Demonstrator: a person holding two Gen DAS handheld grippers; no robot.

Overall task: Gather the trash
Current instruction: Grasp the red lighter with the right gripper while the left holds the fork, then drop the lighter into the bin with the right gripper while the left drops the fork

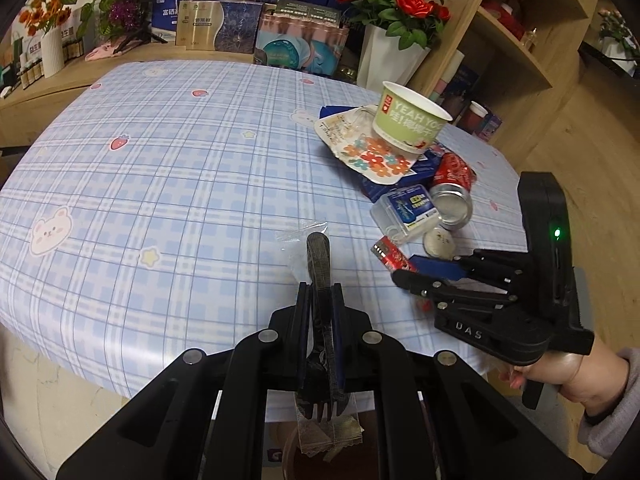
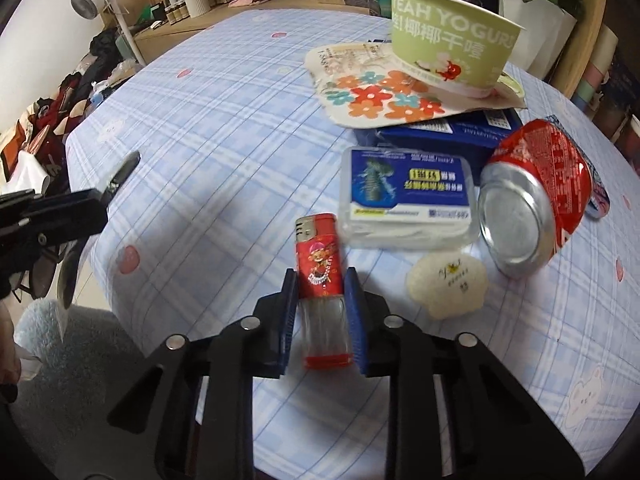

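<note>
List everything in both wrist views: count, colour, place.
cutlery pack: 1, black fork and knife in clear wrap, clamped in left gripper at table's near edge
lighter: 1, red with clear body, between right gripper's pads
yogurt cup: 1, green, on flowered packet
flowered packet: 1, white with orange and teal flowers, on blue box
blue box: 1, dark blue, under packet
floss box: 1, clear with blue label, left of can
can: 1, red, crushed, on its side
round packet: 1, white, in front of can
table: 1, blue plaid cloth
left gripper: 1, black, shut
right gripper: 1, black, blue pads on lighter
hand: 1, holds right gripper
</note>
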